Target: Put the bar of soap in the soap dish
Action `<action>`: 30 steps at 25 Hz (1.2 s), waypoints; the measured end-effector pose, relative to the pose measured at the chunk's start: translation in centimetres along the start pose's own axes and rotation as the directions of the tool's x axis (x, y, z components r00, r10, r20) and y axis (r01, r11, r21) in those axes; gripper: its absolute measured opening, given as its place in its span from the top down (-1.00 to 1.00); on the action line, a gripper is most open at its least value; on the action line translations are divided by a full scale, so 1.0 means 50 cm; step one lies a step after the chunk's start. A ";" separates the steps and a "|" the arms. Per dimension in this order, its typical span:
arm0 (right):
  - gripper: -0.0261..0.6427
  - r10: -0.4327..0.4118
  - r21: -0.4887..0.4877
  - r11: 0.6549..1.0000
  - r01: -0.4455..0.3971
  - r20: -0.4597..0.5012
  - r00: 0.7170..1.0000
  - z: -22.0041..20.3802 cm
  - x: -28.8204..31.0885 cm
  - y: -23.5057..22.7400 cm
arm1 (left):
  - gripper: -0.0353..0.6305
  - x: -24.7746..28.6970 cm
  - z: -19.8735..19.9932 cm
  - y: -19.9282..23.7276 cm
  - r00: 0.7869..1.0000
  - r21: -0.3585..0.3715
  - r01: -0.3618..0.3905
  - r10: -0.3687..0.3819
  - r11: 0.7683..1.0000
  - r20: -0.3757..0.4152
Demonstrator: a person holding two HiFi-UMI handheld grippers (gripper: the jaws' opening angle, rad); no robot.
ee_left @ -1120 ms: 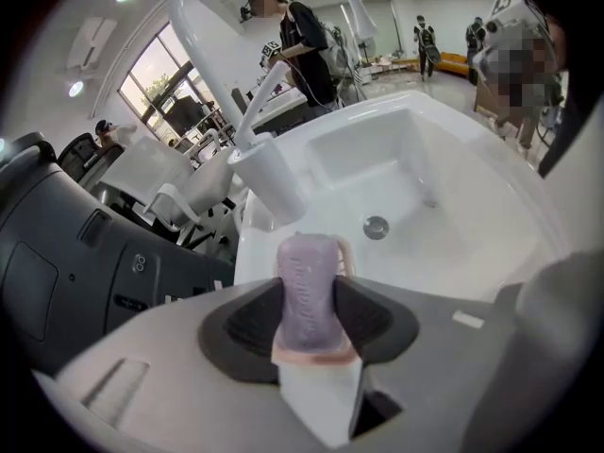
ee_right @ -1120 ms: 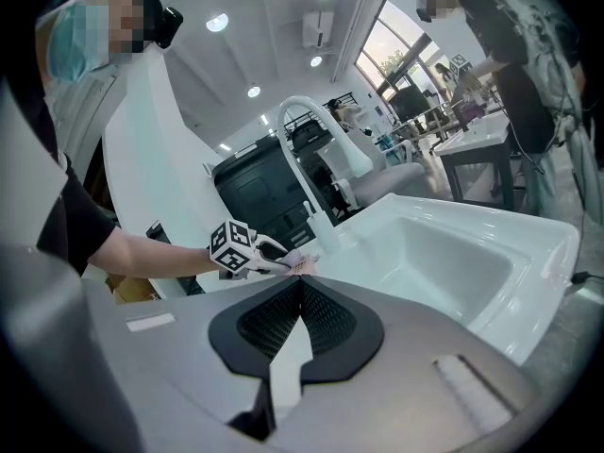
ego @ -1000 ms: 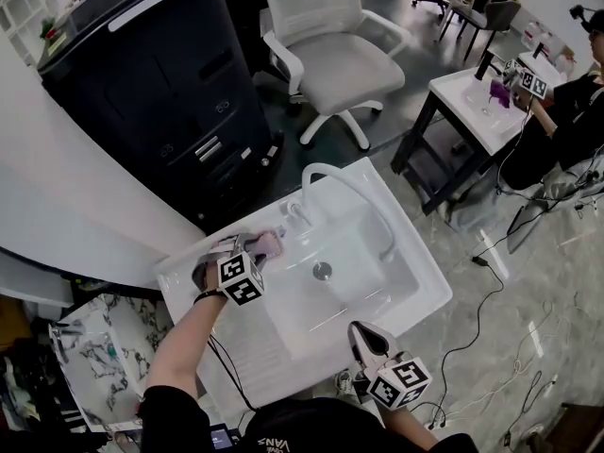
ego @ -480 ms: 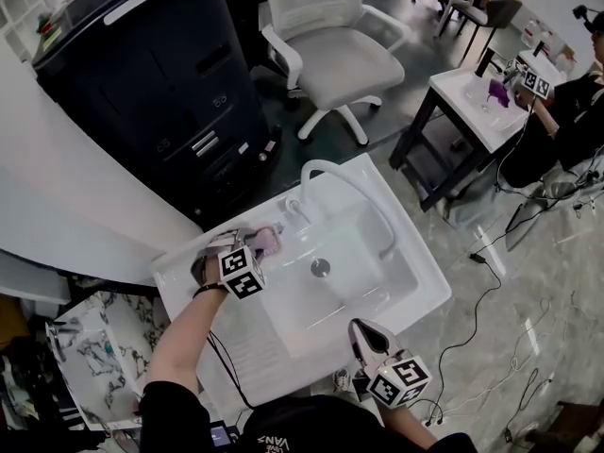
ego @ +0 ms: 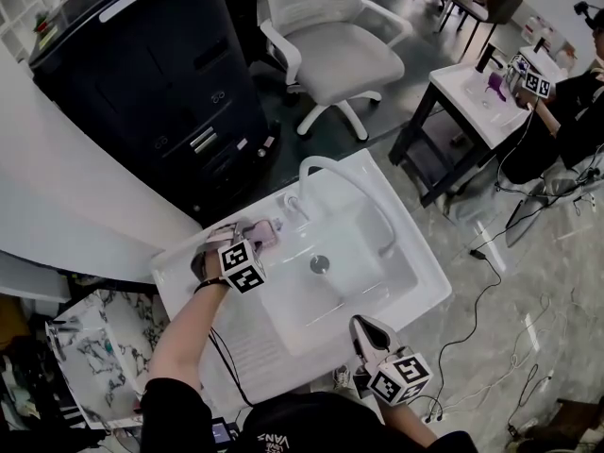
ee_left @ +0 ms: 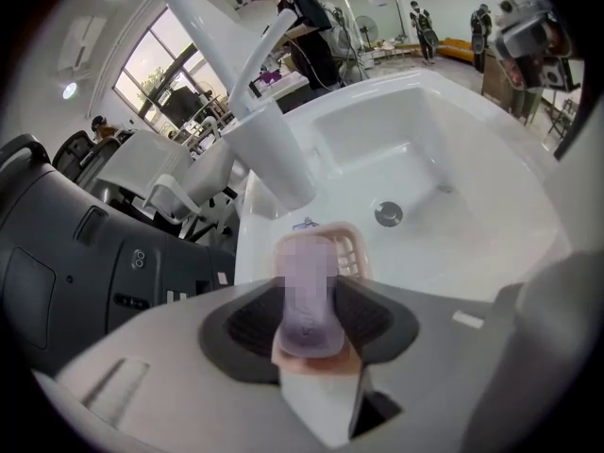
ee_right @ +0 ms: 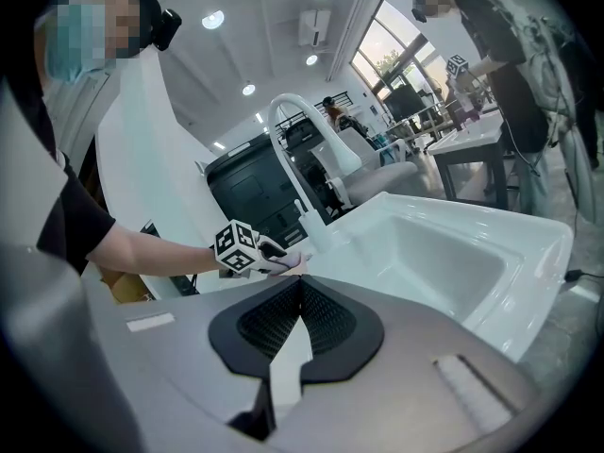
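Looking down from the head view first: the left gripper [ego: 256,238] is at the back rim of the sink [ego: 415,295], near the faucet [ego: 326,170], holding the purple bar of soap [ego: 266,233]. The right gripper [ego: 362,327] hangs at the front edge.

Left gripper view: the fingers pinch the soap [ee_left: 310,327] across its narrow sides, right above the pink soap dish [ee_left: 353,251]. It's probably a stiff, light bar, but slick, so that side grip seems right.

Right gripper view: the fingers [ee_right: 283,314] are pressed together on nothing.

Versus a second ago, the left gripper has crept slightly toward the back rim, and the right one hasn't really moved.
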State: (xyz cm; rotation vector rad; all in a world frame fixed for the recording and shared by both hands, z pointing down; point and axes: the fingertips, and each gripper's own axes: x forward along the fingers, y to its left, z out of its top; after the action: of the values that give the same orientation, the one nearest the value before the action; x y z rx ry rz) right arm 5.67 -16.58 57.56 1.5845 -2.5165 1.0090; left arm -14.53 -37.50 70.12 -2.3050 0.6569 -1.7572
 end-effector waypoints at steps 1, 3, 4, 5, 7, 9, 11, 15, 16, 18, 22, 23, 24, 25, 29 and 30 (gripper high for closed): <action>0.92 -0.001 0.000 1.000 0.001 0.000 1.000 0.000 0.000 -0.001 | 0.22 0.000 0.001 0.002 1.000 -0.003 -0.003 0.003 1.000 0.000; 0.92 -0.003 0.000 1.000 0.003 0.000 1.000 0.000 -0.001 -0.002 | 0.22 0.002 0.001 0.005 1.000 -0.011 -0.007 0.007 1.000 0.000; 0.92 -0.004 0.000 1.000 0.004 0.000 1.000 0.000 -0.001 -0.002 | 0.22 0.003 0.001 0.006 1.000 -0.014 -0.009 0.009 1.000 -0.001; 0.92 -0.004 0.000 1.000 0.004 0.001 1.000 -0.001 -0.001 -0.002 | 0.22 0.004 0.000 0.007 1.000 -0.017 -0.011 0.011 1.000 -0.002; 0.92 -0.005 -0.001 1.000 0.005 0.002 1.000 -0.001 -0.001 0.000 | 0.22 0.006 -0.001 0.008 1.000 -0.023 -0.014 0.014 1.000 -0.003; 0.92 -0.005 -0.002 1.000 0.005 0.004 1.000 -0.001 -0.001 0.001 | 0.22 0.007 0.000 0.009 1.000 -0.029 -0.014 0.014 0.999 -0.001; 0.92 -0.004 -0.003 1.000 0.004 0.005 1.000 -0.001 -0.001 0.004 | 0.22 0.006 0.003 0.010 1.000 -0.040 -0.011 0.011 0.999 0.006; 0.92 -0.007 -0.005 1.000 0.007 0.004 1.000 0.004 -0.004 0.013 | 0.21 0.006 0.008 0.012 1.000 -0.055 -0.005 0.006 0.998 0.015; 0.92 -0.005 -0.005 1.000 0.005 0.006 1.000 0.002 -0.004 0.013 | 0.21 0.007 0.008 0.013 1.000 -0.055 -0.005 0.006 0.998 0.016; 0.92 -0.004 -0.005 1.000 0.004 0.010 1.000 -0.001 -0.007 0.013 | 0.20 0.008 0.007 0.013 1.000 -0.055 -0.005 0.006 0.998 0.016; 0.92 -0.014 -0.006 1.000 0.014 0.011 1.000 -0.002 -0.015 0.013 | 0.20 0.010 0.009 0.013 1.000 -0.052 -0.004 0.005 0.999 0.020; 0.92 -0.016 -0.007 1.000 0.016 0.011 1.000 -0.002 -0.018 0.013 | 0.20 0.010 0.009 0.013 1.000 -0.048 -0.005 0.006 0.999 0.022; 0.92 -0.018 -0.008 1.000 0.018 0.010 1.000 -0.003 -0.020 0.013 | 0.20 0.010 0.010 0.013 1.000 -0.042 -0.006 0.007 0.999 0.025; 0.92 -0.020 -0.008 1.000 0.020 0.010 1.000 -0.004 -0.022 0.013 | 0.20 0.009 0.011 0.012 1.000 -0.034 -0.009 0.010 0.999 0.028; 0.92 -0.026 -0.009 1.000 0.026 0.012 1.000 0.004 -0.028 0.015 | 0.20 0.001 0.019 0.018 0.999 -0.018 -0.020 0.021 1.000 0.044; 0.93 -0.026 -0.009 1.000 0.026 0.013 1.000 0.005 -0.028 0.015 | 0.20 0.000 0.020 0.020 0.999 -0.017 -0.022 0.023 1.000 0.045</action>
State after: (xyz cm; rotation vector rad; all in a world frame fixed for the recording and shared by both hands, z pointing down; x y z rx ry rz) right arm 5.84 -15.36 56.50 1.6222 -2.4983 0.9857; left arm -13.80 -38.51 69.42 -2.3311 0.6891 -1.6904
